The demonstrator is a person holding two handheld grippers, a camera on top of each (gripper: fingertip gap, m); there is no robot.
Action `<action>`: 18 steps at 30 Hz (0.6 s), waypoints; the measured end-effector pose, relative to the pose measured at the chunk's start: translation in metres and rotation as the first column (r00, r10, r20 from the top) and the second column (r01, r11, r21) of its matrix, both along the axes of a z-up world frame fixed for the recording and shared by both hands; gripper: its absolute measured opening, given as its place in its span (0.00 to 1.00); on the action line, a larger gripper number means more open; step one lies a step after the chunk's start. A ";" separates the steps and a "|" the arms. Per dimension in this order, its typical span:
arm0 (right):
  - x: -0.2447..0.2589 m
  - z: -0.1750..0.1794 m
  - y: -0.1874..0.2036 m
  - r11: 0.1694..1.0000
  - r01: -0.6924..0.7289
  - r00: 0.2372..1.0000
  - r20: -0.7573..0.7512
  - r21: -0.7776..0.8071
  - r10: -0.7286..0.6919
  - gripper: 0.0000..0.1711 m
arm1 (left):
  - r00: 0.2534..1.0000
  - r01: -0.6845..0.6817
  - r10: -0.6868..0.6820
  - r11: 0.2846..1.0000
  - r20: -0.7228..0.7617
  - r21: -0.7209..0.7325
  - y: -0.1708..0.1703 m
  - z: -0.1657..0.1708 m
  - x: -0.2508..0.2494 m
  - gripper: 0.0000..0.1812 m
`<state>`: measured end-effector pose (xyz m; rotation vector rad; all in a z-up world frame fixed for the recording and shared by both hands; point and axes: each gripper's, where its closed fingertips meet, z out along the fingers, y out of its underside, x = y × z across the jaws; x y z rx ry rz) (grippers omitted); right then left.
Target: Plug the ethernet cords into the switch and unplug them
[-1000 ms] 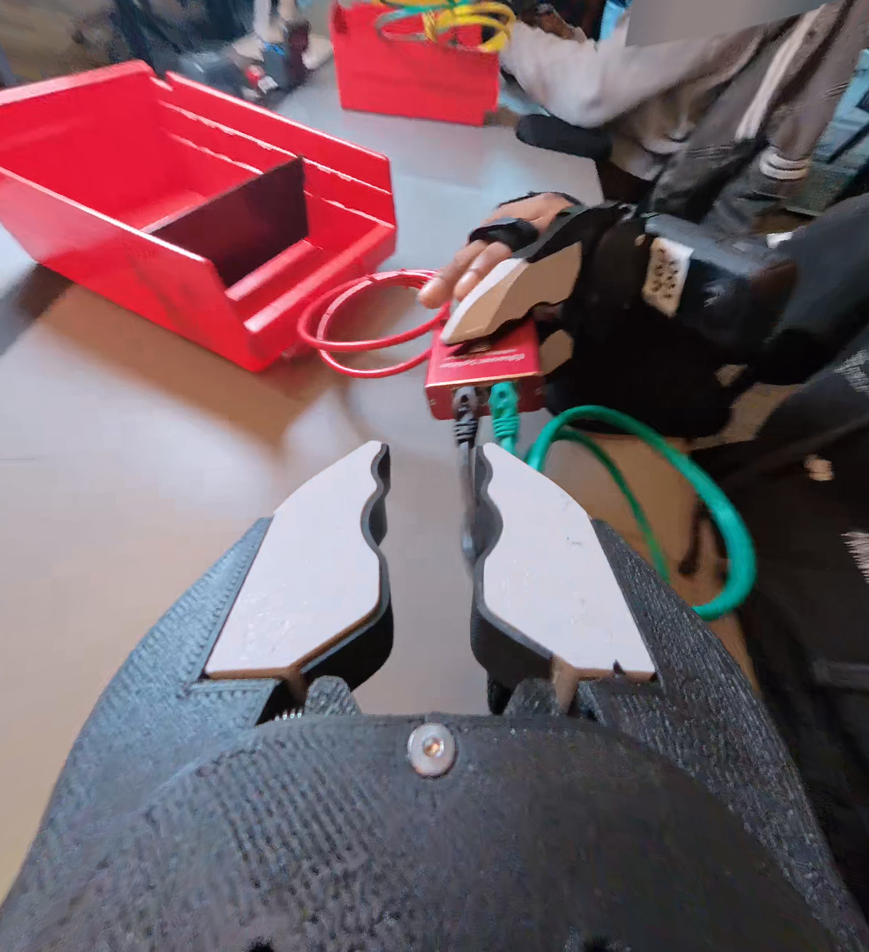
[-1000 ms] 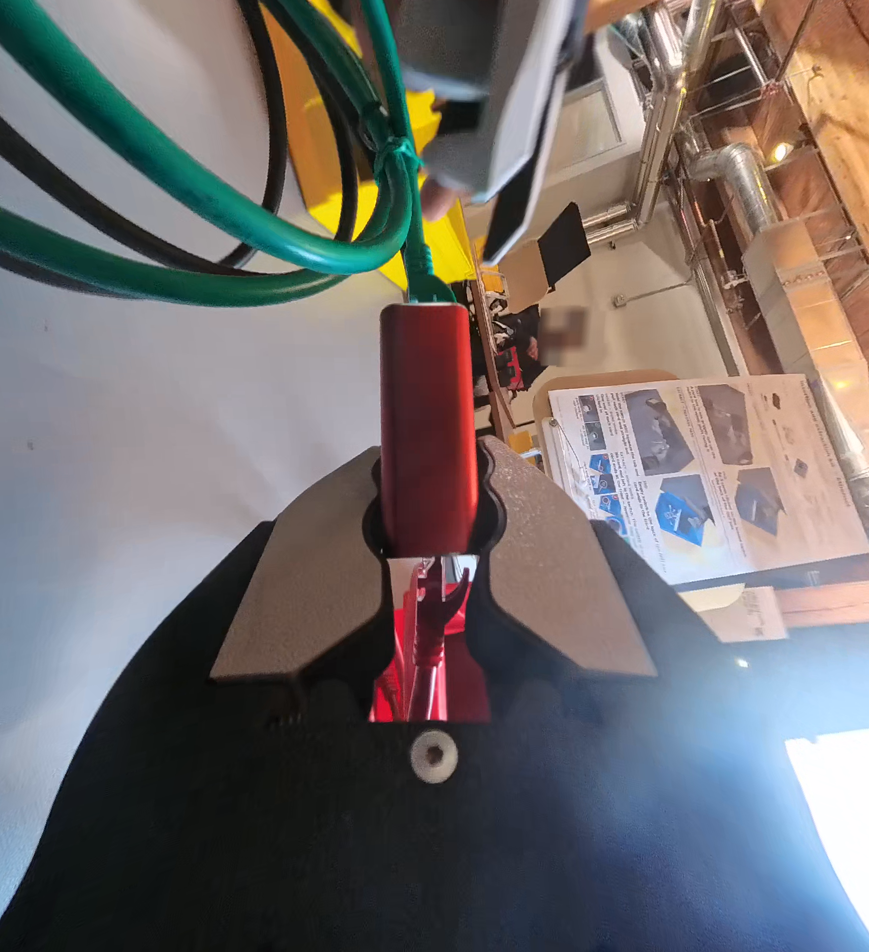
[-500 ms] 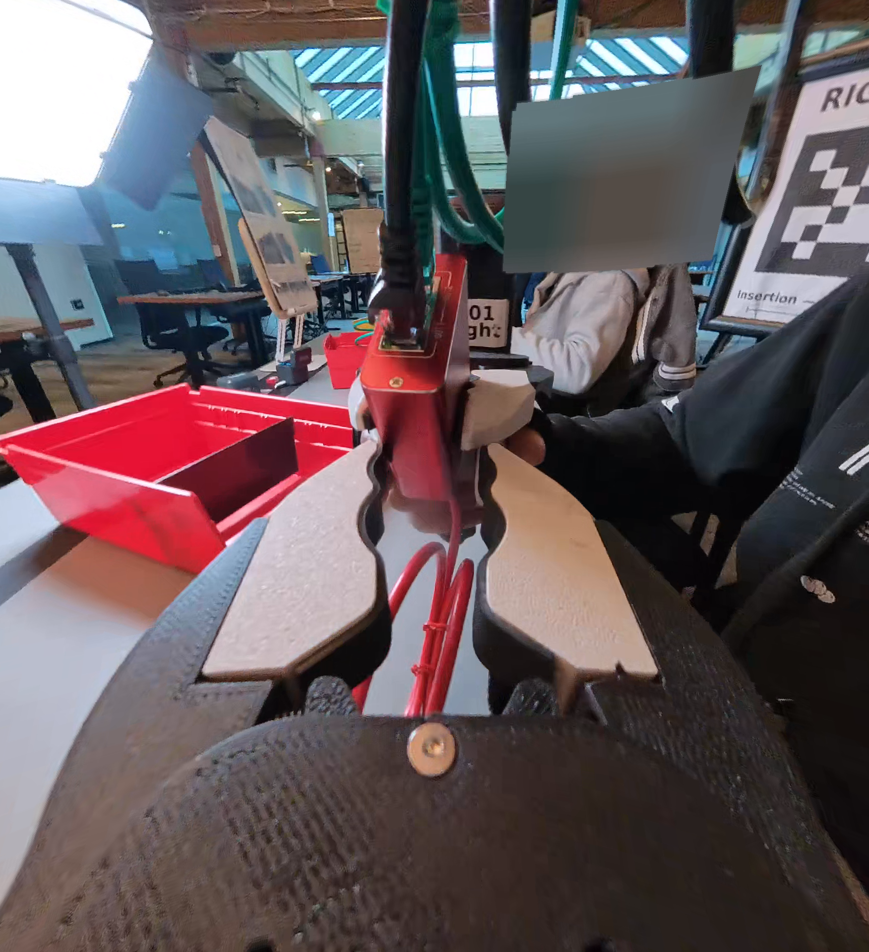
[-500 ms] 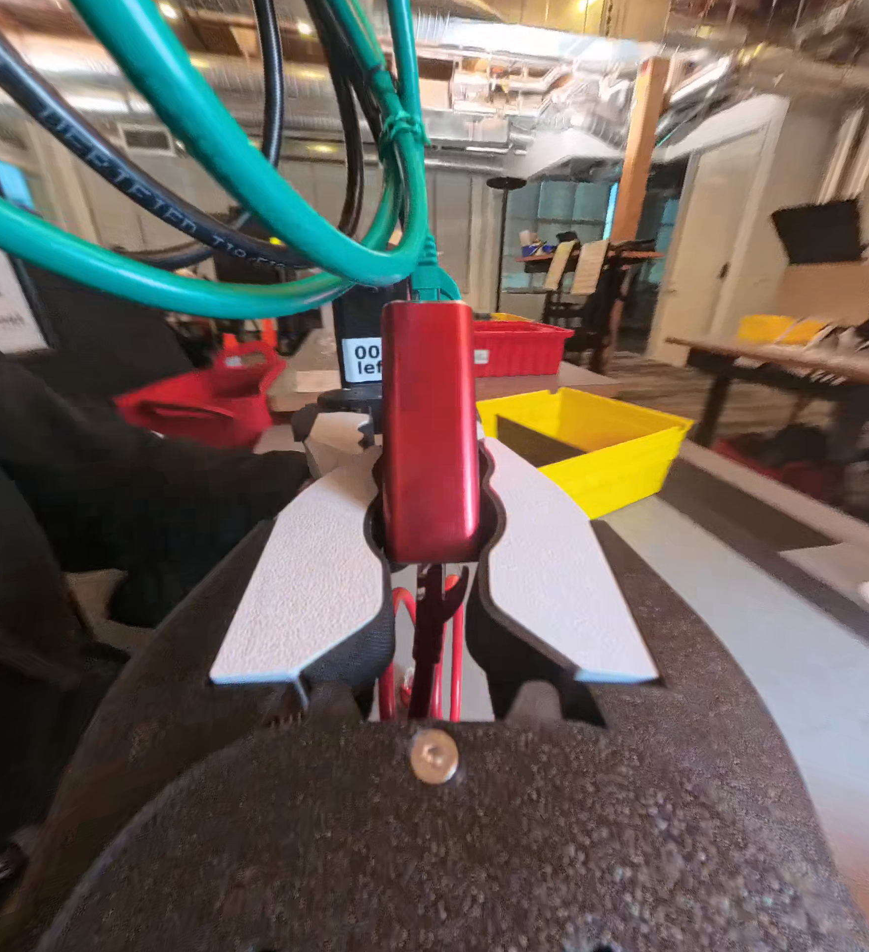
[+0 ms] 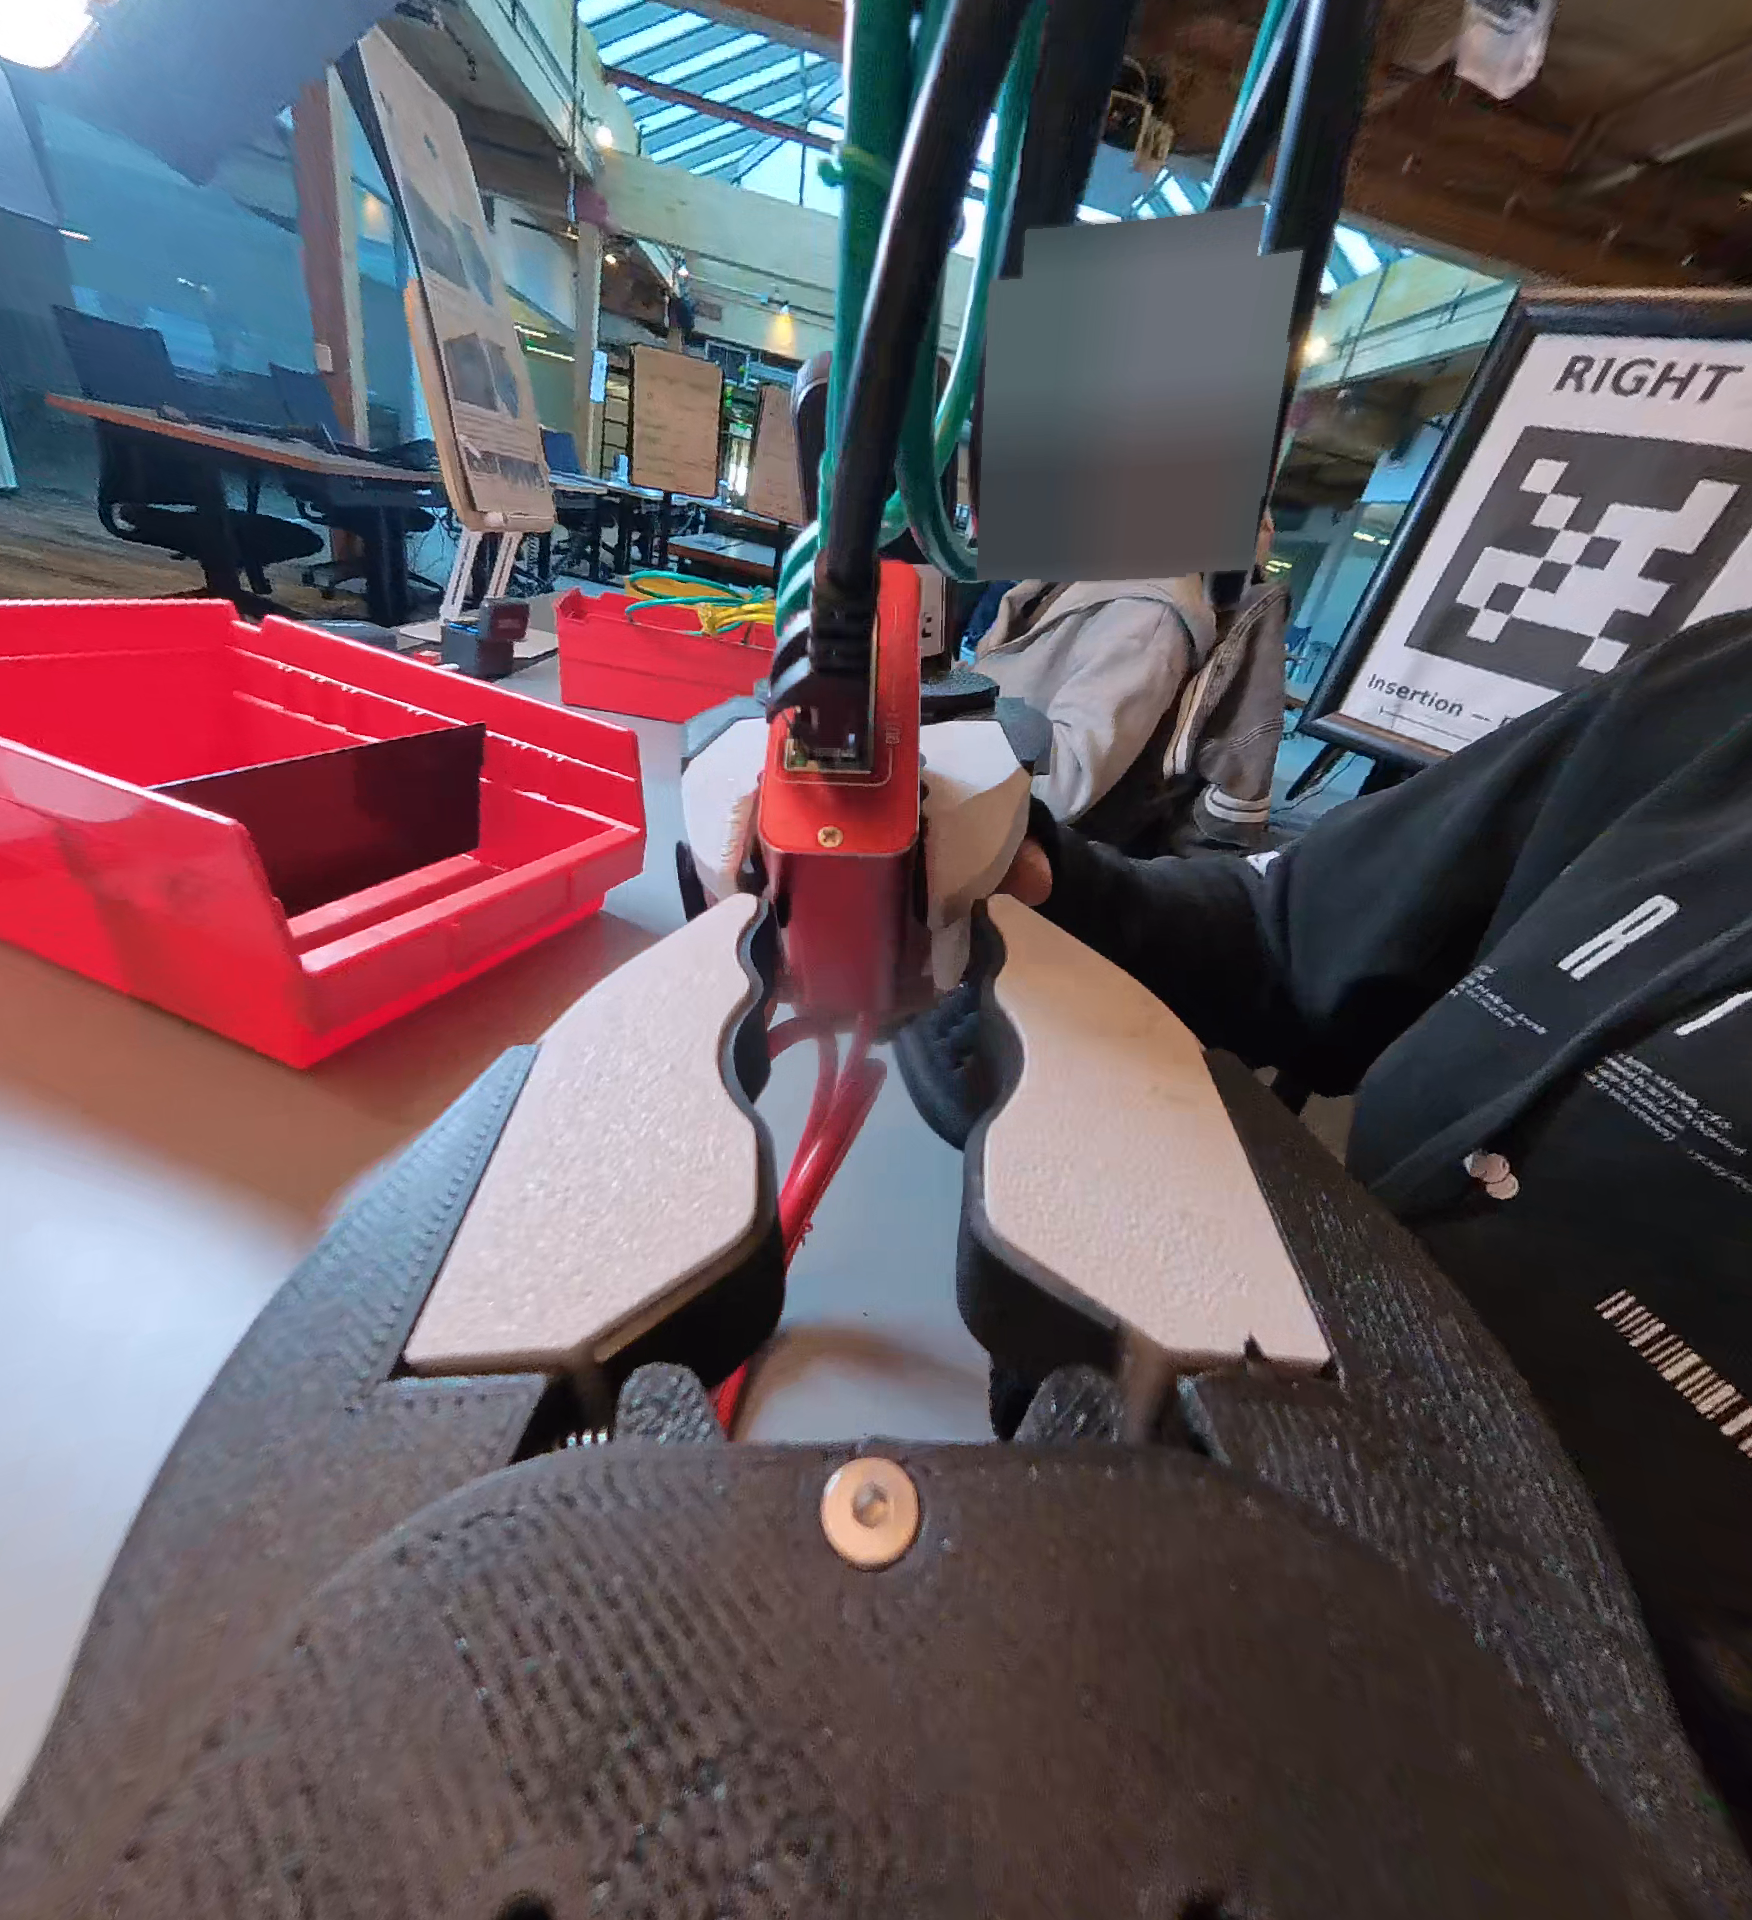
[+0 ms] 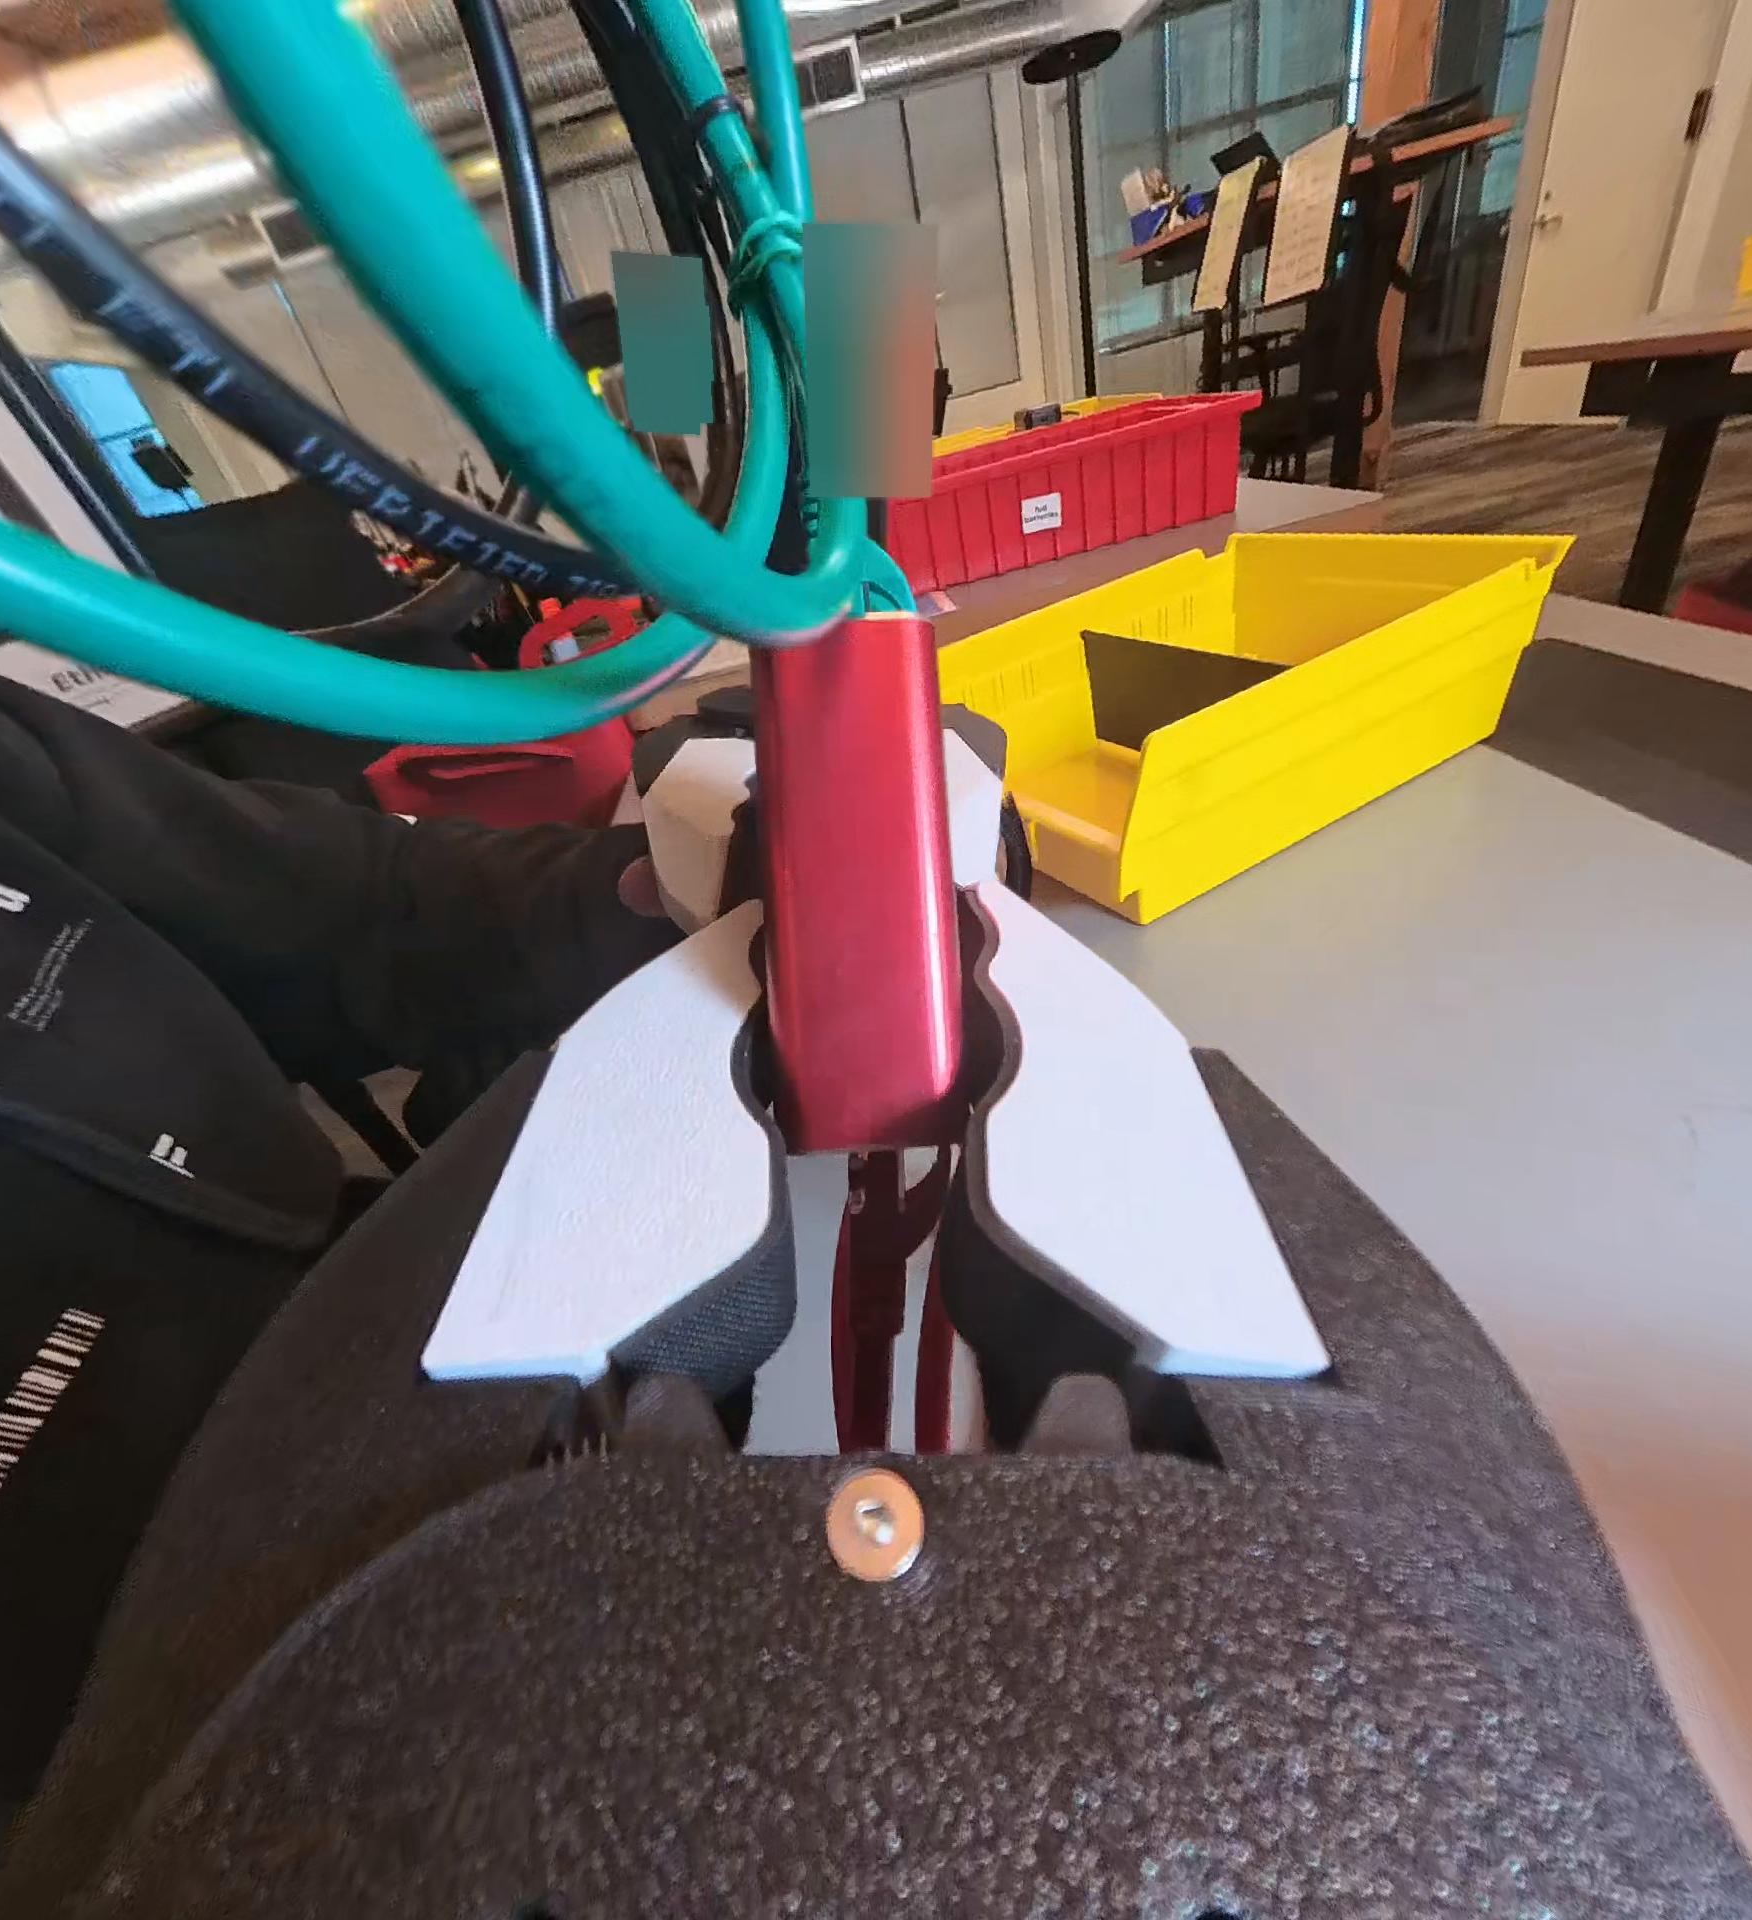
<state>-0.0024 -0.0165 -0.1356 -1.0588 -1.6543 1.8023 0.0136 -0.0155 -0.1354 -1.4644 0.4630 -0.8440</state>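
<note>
Switch: small red metal box (image 5: pixel 844 914) (image 6: pixel 856 894), held upright above the grey tabletop (image 5: pixel 72 1195) (image 6: pixel 1423 987), ports facing up.
Right claw: (image 6: pixel 867 997) closed on the switch's lower half, a finger on each broad side.
Left claw: (image 5: pixel 867 956) jaws set narrowly around the switch's lower end; the left finger (image 5: pixel 633 1132) touches it, contact on the right unclear.
Black cord: (image 5: pixel 856 582) plugged into a top port, rising out of view.
Green cord: (image 6: pixel 436 582) (image 5: pixel 877 312) looped above, entering the switch's top.
Red cord: (image 5: pixel 830 1132) (image 6: pixel 867 1320) hanging from the underside between the fingers.
Red plastic bin: (image 5: pixel 259 831) on the tabletop, left.
Yellow plastic bin: (image 6: pixel 1298 686) on the tabletop, right.
</note>
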 end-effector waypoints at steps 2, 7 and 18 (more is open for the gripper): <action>-0.001 -0.001 0.001 1.000 0.008 1.000 0.022 -0.014 -0.008 0.17 | 1.000 -0.001 0.001 1.000 0.004 -0.003 0.001 0.001 0.000 0.21; -0.002 -0.016 0.004 1.000 0.024 0.994 0.106 0.020 -0.026 0.17 | 0.994 -0.095 0.092 0.994 0.054 0.045 0.001 0.018 -0.018 0.22; -0.001 -0.012 0.006 0.973 0.070 0.997 0.024 0.221 -0.077 0.27 | 0.996 -0.092 0.093 0.992 -0.006 0.091 -0.010 0.022 -0.022 0.15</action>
